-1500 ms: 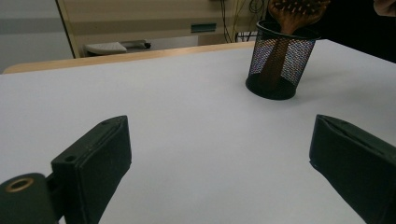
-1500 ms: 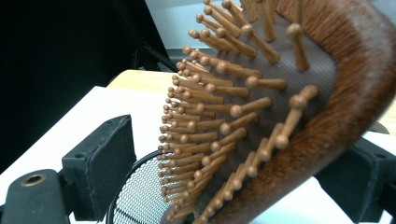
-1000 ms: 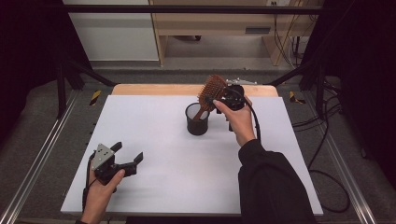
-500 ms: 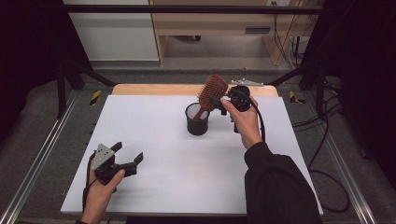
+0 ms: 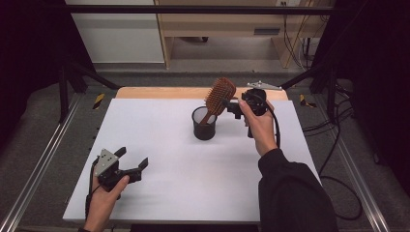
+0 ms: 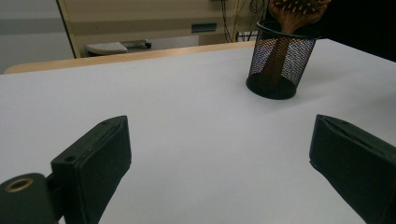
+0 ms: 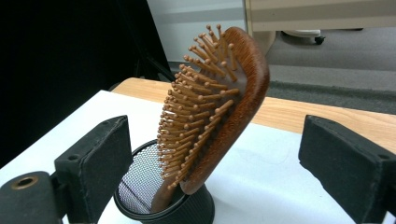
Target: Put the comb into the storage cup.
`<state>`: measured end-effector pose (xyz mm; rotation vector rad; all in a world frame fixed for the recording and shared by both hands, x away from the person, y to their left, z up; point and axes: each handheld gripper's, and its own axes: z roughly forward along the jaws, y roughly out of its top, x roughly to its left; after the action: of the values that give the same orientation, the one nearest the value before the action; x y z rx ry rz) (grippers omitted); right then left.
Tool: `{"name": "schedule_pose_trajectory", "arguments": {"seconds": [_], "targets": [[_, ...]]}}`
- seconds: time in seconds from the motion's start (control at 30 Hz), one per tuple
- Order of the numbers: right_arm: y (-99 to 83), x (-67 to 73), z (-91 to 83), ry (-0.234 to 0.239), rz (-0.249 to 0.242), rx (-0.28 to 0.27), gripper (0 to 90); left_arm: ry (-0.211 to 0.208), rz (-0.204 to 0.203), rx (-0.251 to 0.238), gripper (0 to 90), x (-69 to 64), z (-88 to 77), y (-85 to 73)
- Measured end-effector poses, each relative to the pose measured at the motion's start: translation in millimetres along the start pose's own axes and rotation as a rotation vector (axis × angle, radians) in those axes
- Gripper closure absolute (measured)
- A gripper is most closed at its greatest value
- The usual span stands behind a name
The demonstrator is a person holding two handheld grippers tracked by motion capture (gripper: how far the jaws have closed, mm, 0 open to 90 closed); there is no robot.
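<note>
- The white surface [image 5: 183, 164] carries a single landmark, a black mesh cup [image 5: 204, 123] standing upright toward its far side; the rest of the sheet is bare, which leaves both hands room to work around the cup.
- The person's right hand [image 5: 258, 126], sleeve dark to the wrist, holds the right gripper [image 5: 231, 105] level just beside the cup's rim on its right, at the height of the brush head rather than the cup, a fair sign that the brush is what this hand is dealing with.
- The left gripper [image 5: 131, 163] rests low on the surface well away from the cup, toward the near left corner, jaws spread wide with nothing between them and facing the cup; it looks parked clear of the work.
- The wooden hairbrush [image 7: 219, 116] stands handle-down inside the cup, its head tilted out over the rim and leaning on it, bristles turned toward the right gripper; the cup's wall is what props it.
- In the right gripper view the jaws stand wide apart on either side of the brush head, neither pad touching it, so the brush appears to stand by its own lean and not by any grip.
</note>
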<state>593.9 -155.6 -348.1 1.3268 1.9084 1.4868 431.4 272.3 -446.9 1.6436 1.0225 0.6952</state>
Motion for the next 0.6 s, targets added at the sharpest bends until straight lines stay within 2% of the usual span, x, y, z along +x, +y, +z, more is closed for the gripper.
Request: {"name": "schedule_pose_trajectory", "arguments": {"seconds": [0.33, 0.6], "targets": [[1.9, -5.2, -12.8, -0.009, 0.013, -0.026, 10.7, 0.002, 0.000, -0.004, 5.9, 1.0, -0.4, 0.1], [7.0, -8.3, -26.1, -0.017, 0.017, -0.083, 10.8, 0.002, -0.008, -0.019, 5.0, 4.7, -2.7, 0.4]]}}
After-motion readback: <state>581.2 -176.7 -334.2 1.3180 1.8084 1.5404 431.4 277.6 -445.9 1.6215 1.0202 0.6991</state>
